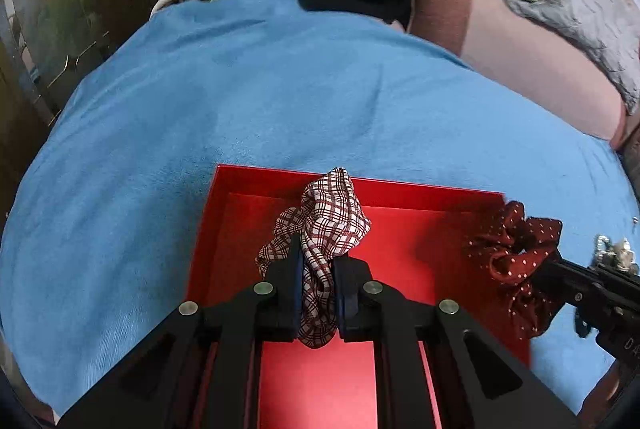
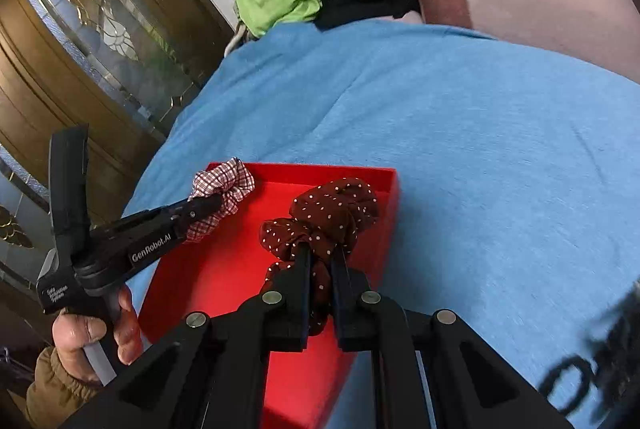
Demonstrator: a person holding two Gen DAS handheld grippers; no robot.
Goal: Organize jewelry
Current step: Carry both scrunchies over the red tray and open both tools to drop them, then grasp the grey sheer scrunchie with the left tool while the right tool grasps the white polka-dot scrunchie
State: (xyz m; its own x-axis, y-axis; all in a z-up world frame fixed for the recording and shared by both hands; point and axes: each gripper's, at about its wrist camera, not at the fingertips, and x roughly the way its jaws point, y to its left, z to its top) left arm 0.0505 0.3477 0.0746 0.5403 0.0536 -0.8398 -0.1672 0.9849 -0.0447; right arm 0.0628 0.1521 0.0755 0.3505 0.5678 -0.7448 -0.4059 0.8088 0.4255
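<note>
Holding one scrunchie each above one red tray (image 1: 400,185): left gripper (image 1: 316,261) clamps the plaid scrunchie (image 1: 332,217), right gripper (image 2: 322,257) clamps the dotted scrunchie (image 2: 332,209).

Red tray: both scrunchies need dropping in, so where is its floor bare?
The red tray floor shows bare everywhere visible, between the plaid scrunchie and dotted scrunchie. Both hang clamped above it. Blue cloth beyond the far rim is bare too.

Left tool (image 1: 316,269) clamps plaid scrunchie (image 1: 320,225) over red box (image 1: 248,229) (dotted scrunchie (image 1: 512,253) at right rim).
</note>
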